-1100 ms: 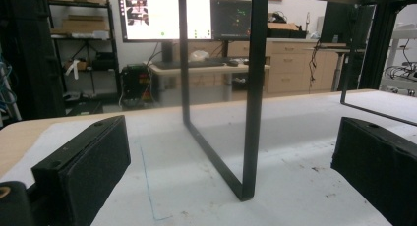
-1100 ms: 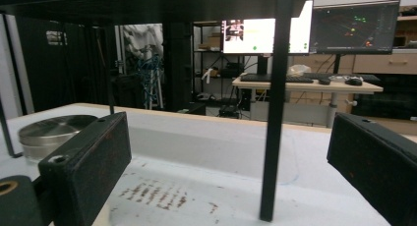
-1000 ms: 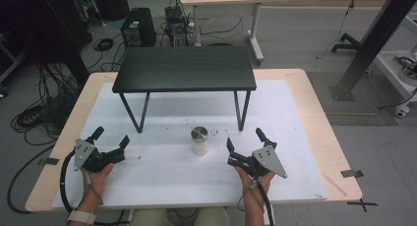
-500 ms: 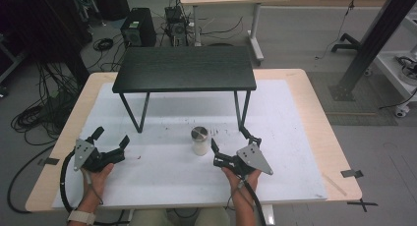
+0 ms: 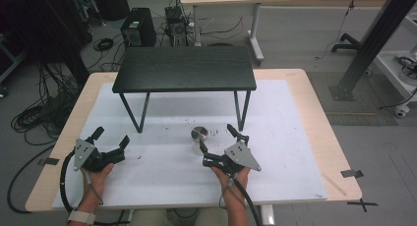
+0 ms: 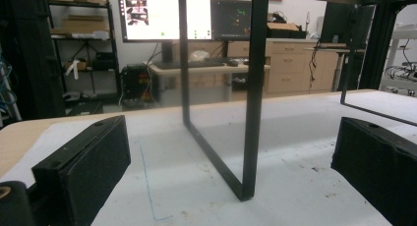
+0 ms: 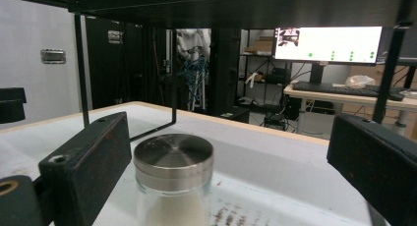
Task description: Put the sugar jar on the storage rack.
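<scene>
A small glass jar (image 5: 199, 140) with a round metal lid stands on the white mat in front of the black raised shelf (image 5: 186, 69). My right gripper (image 5: 222, 142) is open, with its left jaw right beside the jar and its right jaw farther off. In the right gripper view the jar (image 7: 173, 182) sits between the jaws, nearer the left one, and holds a pale powder. My left gripper (image 5: 110, 138) rests open at the mat's near left with nothing between its jaws. In the left gripper view it faces a leg of the shelf (image 6: 253, 93).
The shelf stands on thin black legs (image 5: 239, 110) over the far half of the white mat (image 5: 290, 137). The wooden table edge (image 5: 324, 123) runs around the mat. A tape mark (image 5: 354, 173) sits at the near right. Desks and cables lie beyond the table.
My right gripper has moved left and forward, from the near right of the mat up to the jar. The left gripper has stayed where it was.
</scene>
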Demonstrator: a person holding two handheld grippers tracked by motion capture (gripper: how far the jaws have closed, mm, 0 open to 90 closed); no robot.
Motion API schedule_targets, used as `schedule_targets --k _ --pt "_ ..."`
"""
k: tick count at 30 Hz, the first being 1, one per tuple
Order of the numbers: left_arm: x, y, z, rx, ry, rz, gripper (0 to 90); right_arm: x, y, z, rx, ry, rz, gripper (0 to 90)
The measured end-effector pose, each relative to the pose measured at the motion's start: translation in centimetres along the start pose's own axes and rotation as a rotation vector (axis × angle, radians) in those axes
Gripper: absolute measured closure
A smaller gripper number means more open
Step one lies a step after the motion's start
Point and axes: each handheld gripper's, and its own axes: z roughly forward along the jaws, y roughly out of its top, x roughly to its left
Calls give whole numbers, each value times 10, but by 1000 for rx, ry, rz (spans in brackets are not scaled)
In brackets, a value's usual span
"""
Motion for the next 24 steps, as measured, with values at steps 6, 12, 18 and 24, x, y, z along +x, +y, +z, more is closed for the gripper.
schedule_targets --k 6,12,18,24 --pt "0 0 0 1 0 1 12 6 -1 10 7 19 -6 31" --pt "0 0 0 0 0 0 12 11 -4 19 20 36 -7 31" --pt "0 0 0 0 0 1 12 16 -7 26 26 49 -10 32" --pt "0 0 0 0 0 1 12 18 -9 32 30 53 -9 33"
